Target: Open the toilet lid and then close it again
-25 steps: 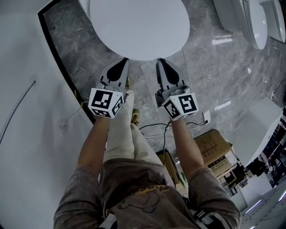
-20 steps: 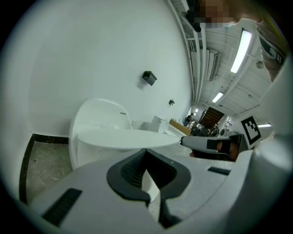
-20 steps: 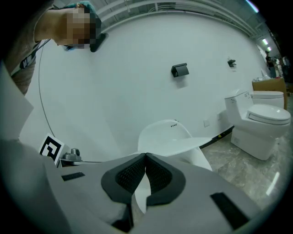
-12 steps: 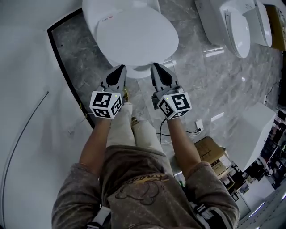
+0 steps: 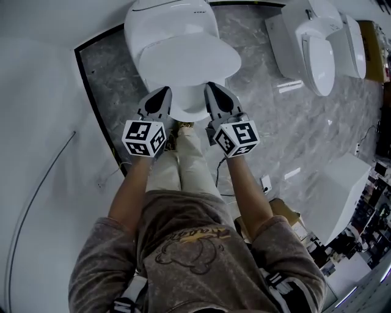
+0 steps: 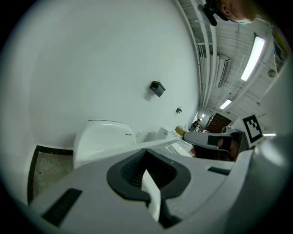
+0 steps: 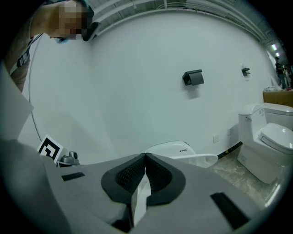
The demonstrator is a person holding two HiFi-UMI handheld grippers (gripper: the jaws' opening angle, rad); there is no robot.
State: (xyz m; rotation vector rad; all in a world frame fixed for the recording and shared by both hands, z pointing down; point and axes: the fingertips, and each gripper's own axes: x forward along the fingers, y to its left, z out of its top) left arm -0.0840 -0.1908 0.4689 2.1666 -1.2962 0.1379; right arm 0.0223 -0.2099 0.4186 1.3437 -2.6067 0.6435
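Left gripper (image 5: 162, 93), right gripper (image 5: 212, 88) near toilet lid (image 5: 189, 60) (second toilet (image 5: 317, 58) beside)

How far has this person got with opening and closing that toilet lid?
The lid lies down over the toilet, so nothing shows whether it was opened yet. Nothing is in hand: the left tool and right tool are shut, empty, hovering at its front. Either everything remains or it's finished.

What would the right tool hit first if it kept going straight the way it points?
Most likely the toilet lid: the right tool, jaws together, points at its front edge. Height is hard to judge, so it may skim over it.
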